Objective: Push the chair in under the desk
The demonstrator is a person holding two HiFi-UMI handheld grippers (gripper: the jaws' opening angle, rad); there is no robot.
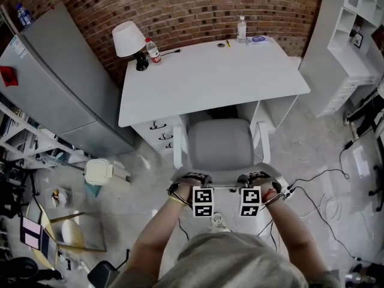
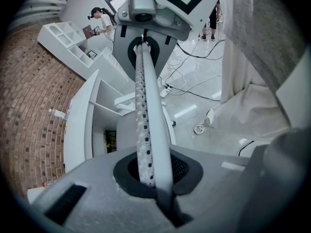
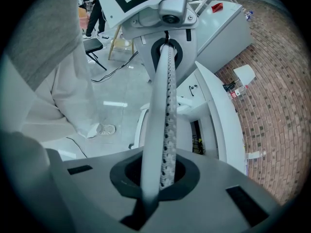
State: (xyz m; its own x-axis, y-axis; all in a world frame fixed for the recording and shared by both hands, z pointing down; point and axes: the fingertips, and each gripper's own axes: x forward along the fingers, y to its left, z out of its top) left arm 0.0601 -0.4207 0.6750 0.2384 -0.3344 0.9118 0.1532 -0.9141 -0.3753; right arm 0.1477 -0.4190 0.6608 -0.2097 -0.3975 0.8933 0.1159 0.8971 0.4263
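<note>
Chair (image 1: 221,146) base hidden beneath seat — desk-top bottle (image 1: 153,50) label too small to read.

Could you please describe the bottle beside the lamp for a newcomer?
Look at the white desk against the brick wall. At its back left corner stands a white lamp, with the bottle just right of it. Only this bottle has a red label.

Your head view is bright and evenly lit from above. The desk (image 1: 210,77) reads near blown-out, with a soft shadow under its front edge. Barrel distortion bows the wall (image 1: 198,8). Both gripper views are fisheye with black vignetted corners. The floor (image 2: 194,76) carries glare streaks. The chair (image 2: 146,106) rim is sharp mid-frame, and the nearest grey housing goes soft.
</note>
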